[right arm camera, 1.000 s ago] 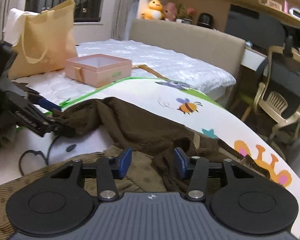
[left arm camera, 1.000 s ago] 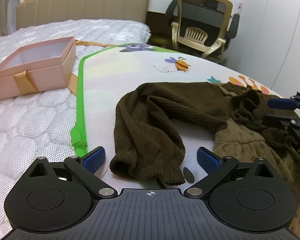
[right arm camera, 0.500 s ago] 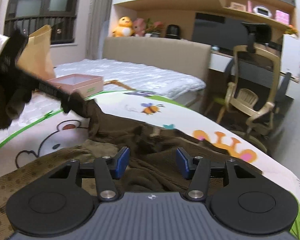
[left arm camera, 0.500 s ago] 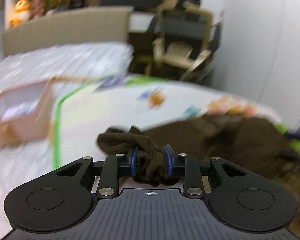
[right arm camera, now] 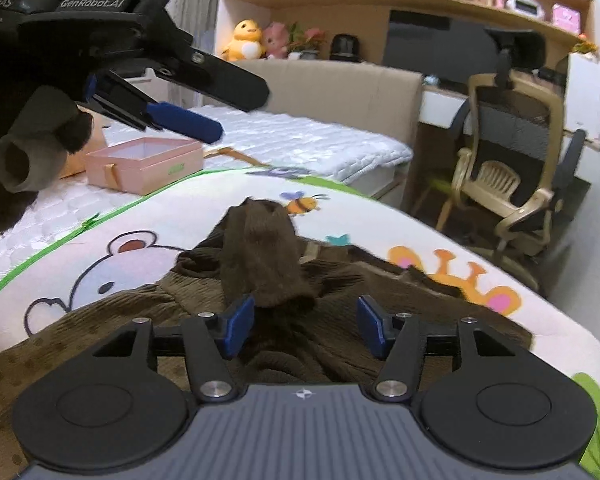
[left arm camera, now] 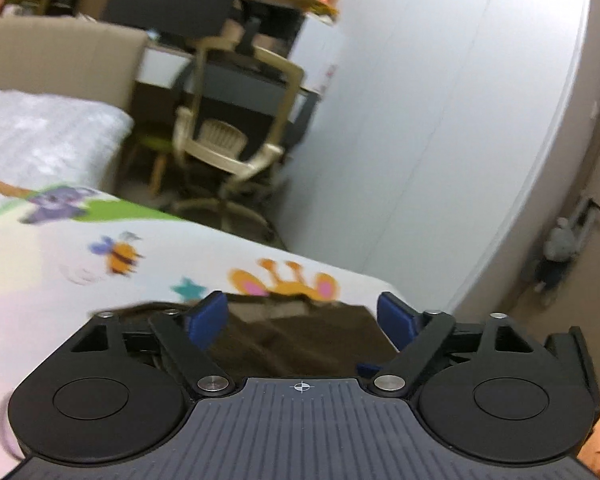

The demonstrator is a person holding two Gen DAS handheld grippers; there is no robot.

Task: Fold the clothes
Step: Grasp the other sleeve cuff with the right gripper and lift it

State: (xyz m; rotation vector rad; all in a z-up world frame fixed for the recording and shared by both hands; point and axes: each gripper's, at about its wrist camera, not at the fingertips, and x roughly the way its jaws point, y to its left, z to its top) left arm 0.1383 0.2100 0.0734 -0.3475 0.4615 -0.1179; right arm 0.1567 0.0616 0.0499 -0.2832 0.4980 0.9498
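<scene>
A dark brown ribbed garment (right arm camera: pixel 320 320) with a lighter dotted skirt part (right arm camera: pixel 60 344) lies on the cartoon-printed mat (right arm camera: pixel 140 248). One sleeve (right arm camera: pixel 260 256) rests folded across its body, with the cuff pointing towards me. My right gripper (right arm camera: pixel 306 326) is open and low over the garment, and the cuff end lies just ahead of its left pad. My left gripper (right arm camera: pixel 236 114) hangs open in the air at the upper left, holding nothing. In the left wrist view the left gripper (left arm camera: pixel 300 320) is spread wide above the brown garment (left arm camera: pixel 292 344).
An open pink box (right arm camera: pixel 144 164) sits on the white quilted mattress (right arm camera: pixel 300 144) behind the mat. A beige office chair (right arm camera: pixel 508 184) and a desk stand past the bed's far side. A white wall (left arm camera: pixel 440 120) is on the right.
Half a second ago my left gripper was shut on the sleeve cuff and carrying it. It has now let go and lifted away, and the sleeve lies across the garment. The right gripper stays open.
</scene>
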